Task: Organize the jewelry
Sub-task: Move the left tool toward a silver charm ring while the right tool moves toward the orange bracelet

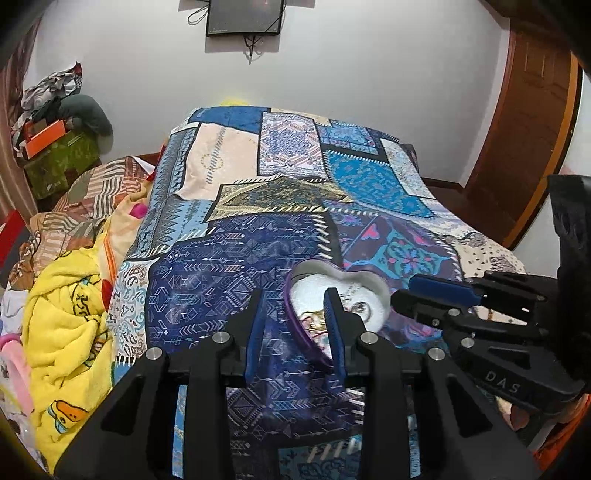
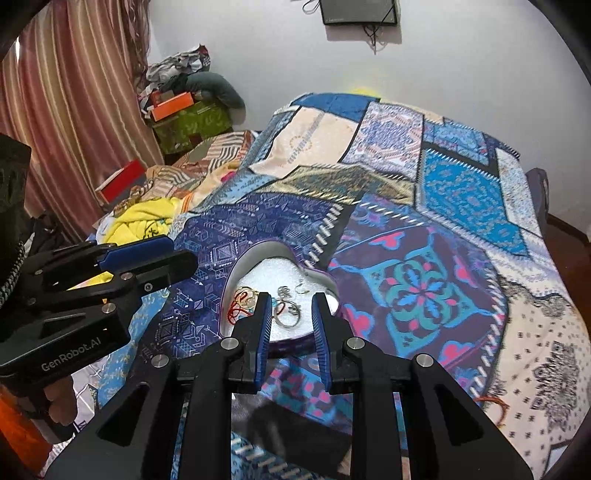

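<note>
Jewelry (image 2: 284, 308), mixed lot: silver rings, gold hoops and a red cord piece, lying loose on the white lining of a heart-shaped box (image 2: 258, 254) with a purple rim. Box sits open on a patchwork bedspread (image 2: 461, 192), toward the near edge of the bed, on the dark blue arrow-print patch beside the purple floral patch. Right gripper (image 2: 290, 328): black frame, blue ribbed pads, jaws apart with nothing between them, tips hovering over the near part of the box; whether they touch the lining cannot be told. Left gripper (image 1: 293, 321): same make, jaws apart, straddling the box's near-left purple rim (image 1: 295, 325), one finger outside the box and one over its interior; contact with the rim cannot be told. Each gripper shows in the other's view, the two near each other at the box. Far left of the bed: yellow blanket (image 1: 66, 314), striped quilt, green box (image 1: 62, 162) with an orange box on top. Dark screen (image 1: 245, 16) mounted on the white wall beyond the far edge.
</note>
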{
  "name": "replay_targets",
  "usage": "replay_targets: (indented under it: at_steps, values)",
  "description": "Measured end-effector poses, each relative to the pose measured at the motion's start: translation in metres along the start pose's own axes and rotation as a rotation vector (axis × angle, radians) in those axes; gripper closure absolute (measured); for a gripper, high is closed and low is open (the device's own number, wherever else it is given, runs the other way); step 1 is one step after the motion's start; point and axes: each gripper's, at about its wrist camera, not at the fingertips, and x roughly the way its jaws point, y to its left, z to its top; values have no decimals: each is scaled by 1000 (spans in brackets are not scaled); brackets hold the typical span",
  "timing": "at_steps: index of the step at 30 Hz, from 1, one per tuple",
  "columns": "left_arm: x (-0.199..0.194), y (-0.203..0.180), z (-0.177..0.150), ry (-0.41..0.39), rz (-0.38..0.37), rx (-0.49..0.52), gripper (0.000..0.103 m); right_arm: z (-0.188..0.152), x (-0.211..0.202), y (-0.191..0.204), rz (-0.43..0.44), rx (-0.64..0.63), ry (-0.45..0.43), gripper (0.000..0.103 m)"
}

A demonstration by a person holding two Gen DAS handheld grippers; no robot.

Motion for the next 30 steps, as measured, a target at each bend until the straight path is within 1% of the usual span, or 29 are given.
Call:
replay_targets:
  at_steps: [4,8,14,17,19,23,26,30]
  values:
    - [-8,-15,1,-6,-12,19,72,0,-21,-8,-30,14,-32,83]
    - [-14,-36,3,-4,-39,40,71,-6,-47,-23,-72,42,-66,80]
    - [-17,-71,1,5,-85,77,69,-23,-74,-51,-143,105,-75,75]
    - [-15,-86,-5,19,-106,93,66,-37,-83,-77,-197,152,-50,75]
    - [-12,-94,-10,33,-121,99,66,-46,-86,-90,-218,180,-33,74]
    - [-1,-108,-22,77,-140,113,66,-68,-88,-118,-252,253,30,73]
    - [11,-113,-30,114,-151,118,66,-81,-84,-127,-259,273,70,73]
    - [26,-119,-40,157,-156,124,66,-89,-68,-126,-240,272,124,73]
